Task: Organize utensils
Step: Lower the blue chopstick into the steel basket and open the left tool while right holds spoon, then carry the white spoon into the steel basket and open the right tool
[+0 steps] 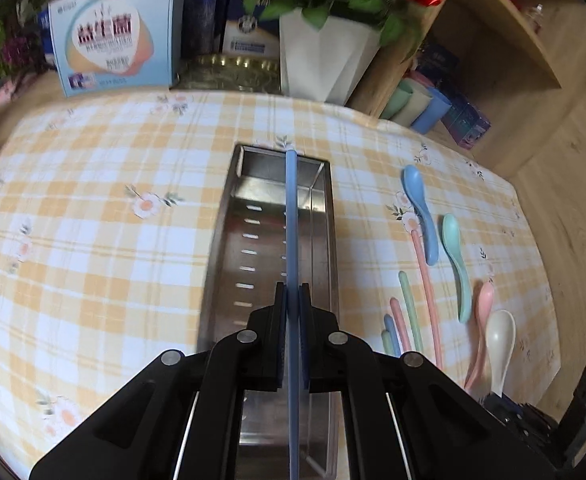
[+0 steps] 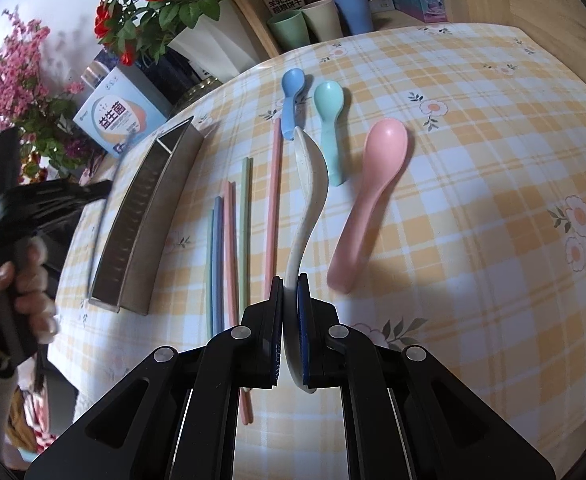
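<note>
My left gripper [image 1: 292, 292] is shut on a blue chopstick [image 1: 291, 220] and holds it lengthwise over the steel utensil tray [image 1: 249, 248]. My right gripper [image 2: 291, 284] is shut on the handle of a white spoon [image 2: 308, 168], whose bowl points away. On the cloth lie a pink spoon [image 2: 373, 184], a teal spoon [image 2: 329, 120], a blue spoon [image 2: 292, 96] and several pink, green and blue chopsticks [image 2: 245, 208]. The tray also shows in the right wrist view [image 2: 141, 216], with the left gripper [image 2: 53, 196] blurred beside it.
A yellow checked tablecloth [image 1: 93, 220] covers the table. At the back stand a white vase with red roses [image 1: 325, 56], a light blue box [image 1: 113, 36], and pastel cups [image 1: 421, 104] on a wooden shelf. The table edge runs along the right [image 1: 533, 240].
</note>
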A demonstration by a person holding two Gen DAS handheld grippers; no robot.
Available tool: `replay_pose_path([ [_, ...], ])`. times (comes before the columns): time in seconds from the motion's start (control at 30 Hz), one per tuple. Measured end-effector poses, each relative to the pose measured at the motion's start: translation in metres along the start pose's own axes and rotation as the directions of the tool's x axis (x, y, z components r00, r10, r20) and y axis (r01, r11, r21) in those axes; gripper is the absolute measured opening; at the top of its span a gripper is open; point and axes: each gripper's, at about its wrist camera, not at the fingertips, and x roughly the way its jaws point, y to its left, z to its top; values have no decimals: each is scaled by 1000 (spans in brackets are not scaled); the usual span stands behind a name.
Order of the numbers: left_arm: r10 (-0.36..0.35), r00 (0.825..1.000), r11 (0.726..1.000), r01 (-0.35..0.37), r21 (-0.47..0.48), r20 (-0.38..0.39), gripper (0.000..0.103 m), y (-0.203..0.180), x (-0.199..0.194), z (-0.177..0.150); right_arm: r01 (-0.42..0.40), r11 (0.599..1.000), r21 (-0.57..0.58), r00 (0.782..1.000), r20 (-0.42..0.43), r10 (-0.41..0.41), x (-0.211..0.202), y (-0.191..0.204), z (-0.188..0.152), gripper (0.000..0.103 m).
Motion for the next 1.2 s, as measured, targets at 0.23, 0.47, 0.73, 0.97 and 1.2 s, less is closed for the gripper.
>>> replay_pose_path([
  [0.23, -67, 993, 997, 63, -46, -92, 6, 9, 41, -6, 15, 999, 49, 1000, 26, -16, -7, -16, 4, 7],
  [0.47, -124, 980, 989, 110, -97, -155, 6, 18, 60, -8, 21, 998, 58, 1000, 17, -22, -7, -18, 4, 7],
  [0.73, -131, 989, 990, 127, -54, -74, 12, 18, 31, -3, 32, 998, 47, 999, 12, -33, -14, -15, 10, 7],
  [0.97, 38, 994, 995, -47, 82, 105, 67, 14, -24, -15, 52, 999, 11, 998, -26, -52, -10, 0, 12, 7],
  [1.2, 122, 982, 982, -140, 127, 141, 97, 32, -48, -37, 26, 999, -42, 998, -57, -28, 12, 38, 24, 7],
])
